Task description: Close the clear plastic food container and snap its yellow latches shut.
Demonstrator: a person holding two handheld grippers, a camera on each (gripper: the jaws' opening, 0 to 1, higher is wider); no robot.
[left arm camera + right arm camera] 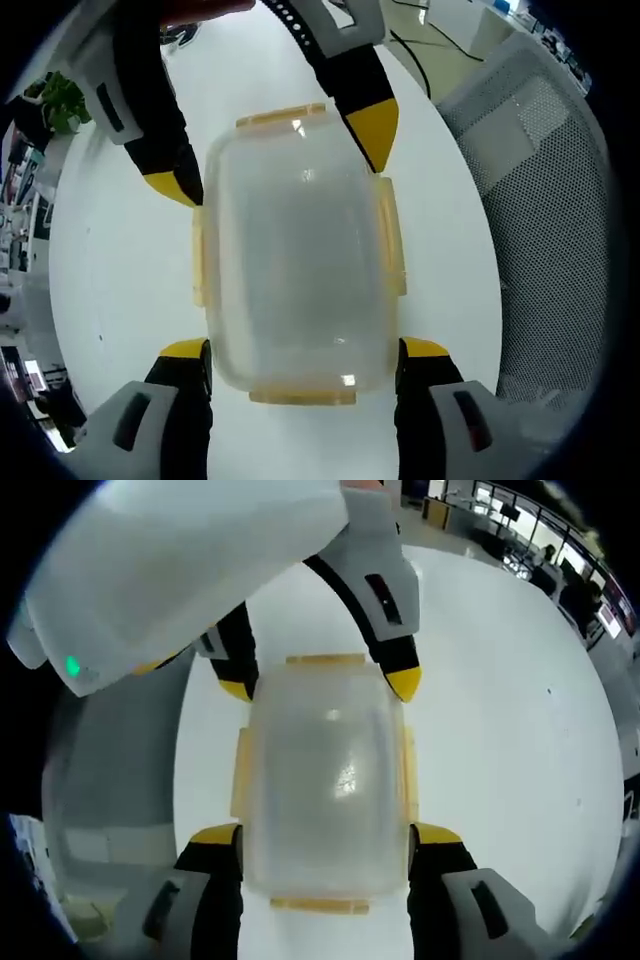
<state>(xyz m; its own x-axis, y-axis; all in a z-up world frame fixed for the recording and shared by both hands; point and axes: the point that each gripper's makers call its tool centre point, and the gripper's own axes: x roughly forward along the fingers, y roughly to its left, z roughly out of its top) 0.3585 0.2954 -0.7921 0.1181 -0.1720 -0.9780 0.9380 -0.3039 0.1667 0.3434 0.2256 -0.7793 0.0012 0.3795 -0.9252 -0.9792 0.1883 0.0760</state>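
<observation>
Each hand-held gripper has two black jaws capped with yellow tips and set in pale grey housings. On the left hand-held gripper each grey housing carries a dark oblong slot. The right hand-held gripper is built the same way, with dark slots in its grey shoulders. A green light glows on the left hand-held gripper's white casing.

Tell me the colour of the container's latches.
Pale yellow latches, clearest in the left gripper view.

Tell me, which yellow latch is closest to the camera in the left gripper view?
The latch on the container's bottom edge, between the left gripper's own tips; the others sit along the sides and far end.
</observation>
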